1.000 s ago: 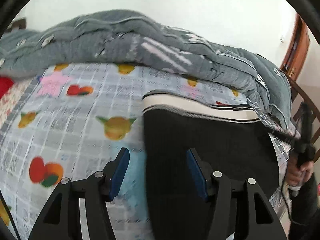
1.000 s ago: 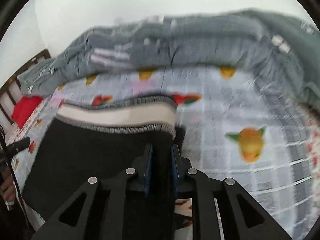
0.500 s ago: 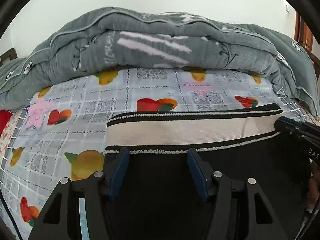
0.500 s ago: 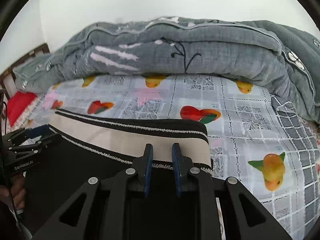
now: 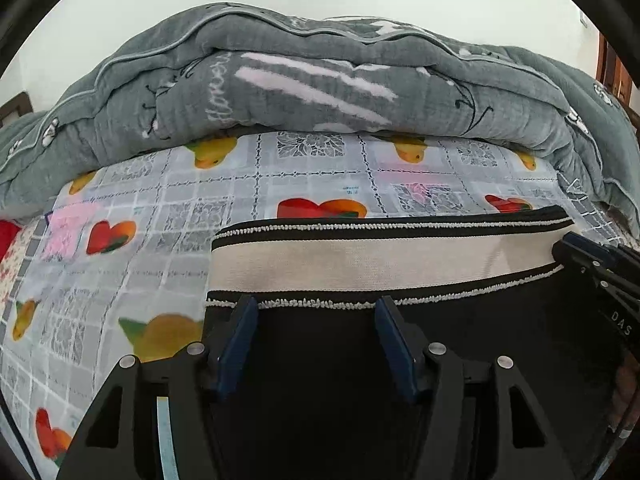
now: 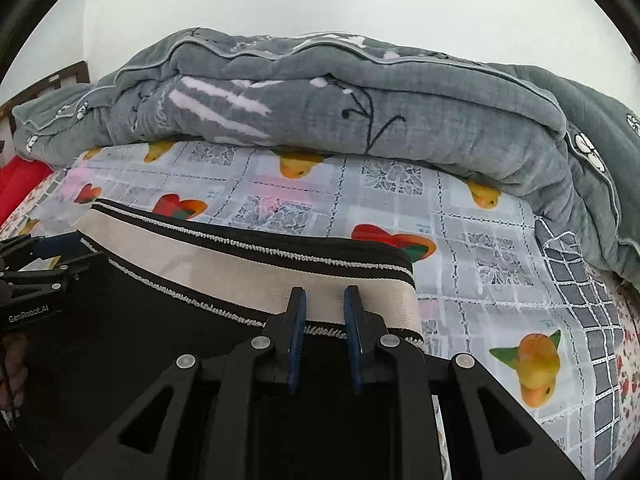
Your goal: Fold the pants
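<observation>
Two grippers sit low over black pants [image 5: 344,360] spread on a fruit-print bedsheet [image 5: 132,248], a bunched grey quilt [image 5: 320,92] behind. The cream-and-black waistband [image 5: 380,260] runs left to right, just ahead of both sets of fingers. The left gripper [image 5: 316,316] has its jaws spread wide, the fabric's left edge at its left finger. The right gripper [image 6: 325,304] reaches the band near the right corner, jaws narrowly parted; whether they pinch cloth I cannot tell. Judging by position, the right is nearer a grasp.
</observation>
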The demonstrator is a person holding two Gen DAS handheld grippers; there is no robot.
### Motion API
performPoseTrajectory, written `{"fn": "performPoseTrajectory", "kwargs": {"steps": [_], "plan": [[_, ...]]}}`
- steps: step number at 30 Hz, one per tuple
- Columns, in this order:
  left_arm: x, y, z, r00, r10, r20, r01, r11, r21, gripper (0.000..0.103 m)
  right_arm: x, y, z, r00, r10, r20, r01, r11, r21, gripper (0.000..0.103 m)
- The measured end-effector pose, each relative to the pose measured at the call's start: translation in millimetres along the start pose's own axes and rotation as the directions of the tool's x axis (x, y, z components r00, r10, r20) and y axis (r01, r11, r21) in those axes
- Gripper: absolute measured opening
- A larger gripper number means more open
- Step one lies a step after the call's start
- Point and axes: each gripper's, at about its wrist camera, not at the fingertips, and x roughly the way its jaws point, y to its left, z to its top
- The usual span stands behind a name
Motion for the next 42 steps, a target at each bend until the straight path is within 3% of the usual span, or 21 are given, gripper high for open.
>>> {"fn": "performPoseTrajectory", "kwargs": {"steps": [10, 12, 14, 17, 20, 26, 32, 35, 38, 42], "plan": [[21.2, 3.5, 9.3, 0.999, -0.024, -0.024, 0.024, 1.0, 0.003, 0.071, 15.3, -3.7, 11.1, 1.0, 0.023, 0.005, -0.023, 0.999, 0.034, 0.021], [22.1, 4.4, 8.7, 0.999, -0.034, -0.032, 0.034, 0.999, 0.004, 0.078, 14.6, -3.7, 11.7, 1.0, 0.025, 0.0, -0.025, 0.999, 0.038, 0.021], [23.6, 5.6, 7.8, 0.998, -0.041, -0.053, 0.042, 0.999, 0.011, 0.087, 11.8, -6.6, 13.5, 0.999, 0.046, -0.022, -0.045, 0.998, 0.046, 0.021], [15.0, 9.1, 0.4, 0.996, -0.041, -0.08, 0.043, 0.999, 0.026, 0.088, -2.1, -15.3, 13.5, 0.994, 0.09, -0.066, -0.084, 0.992, 0.093, 0.02], [-1.6, 13.9, -16.6, 0.994, -0.046, -0.104, 0.049, 0.998, 0.026, 0.087, -23.7, -15.4, -0.3, 0.986, 0.123, -0.11, -0.115, 0.99, 0.076, 0.02], [-56.8, 7.8, -69.6, 0.997, -0.055, -0.061, 0.059, 0.996, 0.065, 0.087, -73.9, -8.0, -56.3, 0.996, 0.081, -0.048, -0.079, 0.996, 0.045, 0.02], [-105.3, 18.2, -127.6, 0.989, -0.143, -0.037, 0.143, 0.99, 0.006, 0.087, -105.5, -5.6, -104.0, 0.993, 0.091, -0.076, -0.086, 0.994, 0.07, 0.02], [-121.9, 19.1, -153.0, 0.994, -0.104, -0.037, 0.106, 0.992, 0.065, 0.087, -108.8, -3.7, -122.8, 0.985, 0.119, -0.126, -0.108, 0.99, 0.089, 0.02], [-130.8, 22.2, -173.9, 0.998, -0.034, -0.055, 0.04, 0.992, 0.118, 0.086, -120.3, -4.2, -133.7, 0.987, 0.115, -0.112, -0.105, 0.99, 0.095, 0.02], [-138.3, 22.0, -187.5, 0.996, 0.087, -0.014, -0.082, 0.976, 0.204, 0.087, -132.3, -12.6, -141.6, 0.981, 0.148, -0.125, -0.129, 0.98, 0.15, 0.02]]}}
